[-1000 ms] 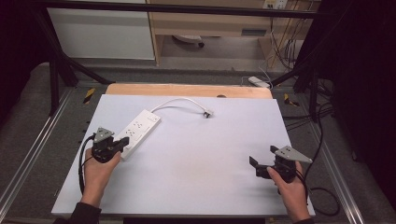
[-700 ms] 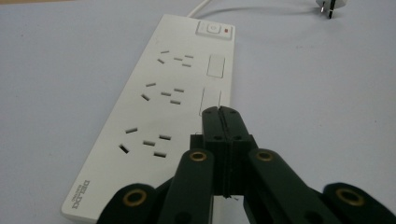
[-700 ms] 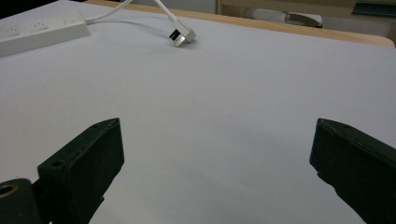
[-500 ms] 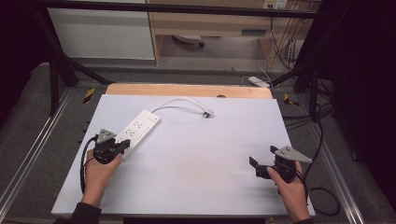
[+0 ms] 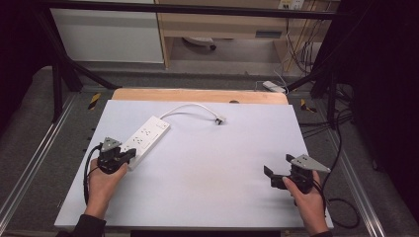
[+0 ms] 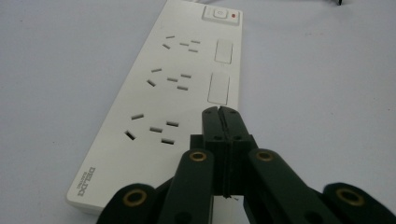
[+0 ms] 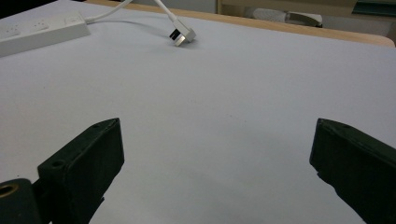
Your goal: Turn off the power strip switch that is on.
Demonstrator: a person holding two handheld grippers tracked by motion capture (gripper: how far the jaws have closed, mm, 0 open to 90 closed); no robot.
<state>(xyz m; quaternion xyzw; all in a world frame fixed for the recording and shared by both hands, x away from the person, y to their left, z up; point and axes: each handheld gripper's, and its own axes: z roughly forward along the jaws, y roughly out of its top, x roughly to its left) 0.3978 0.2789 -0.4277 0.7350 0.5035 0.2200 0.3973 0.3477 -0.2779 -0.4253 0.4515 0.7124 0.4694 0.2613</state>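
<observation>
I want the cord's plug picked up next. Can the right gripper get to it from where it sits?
Probably yes. The right gripper has its jaws open, and bare white tabletop lies between it and the plug. Nothing stands in the way; the hand must reach well forward.

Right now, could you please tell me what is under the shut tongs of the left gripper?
The near end of the white power strip lies under the left gripper, whose tongs are shut over its right edge. They cover part of that edge; whether they touch it is unclear.

The right gripper [image 7: 217, 172] has its jaws wide apart over bare table [image 7: 233, 102]; plug [image 7: 181, 35] at eleven o'clock, strip [image 7: 39, 29] at ten.
</observation>
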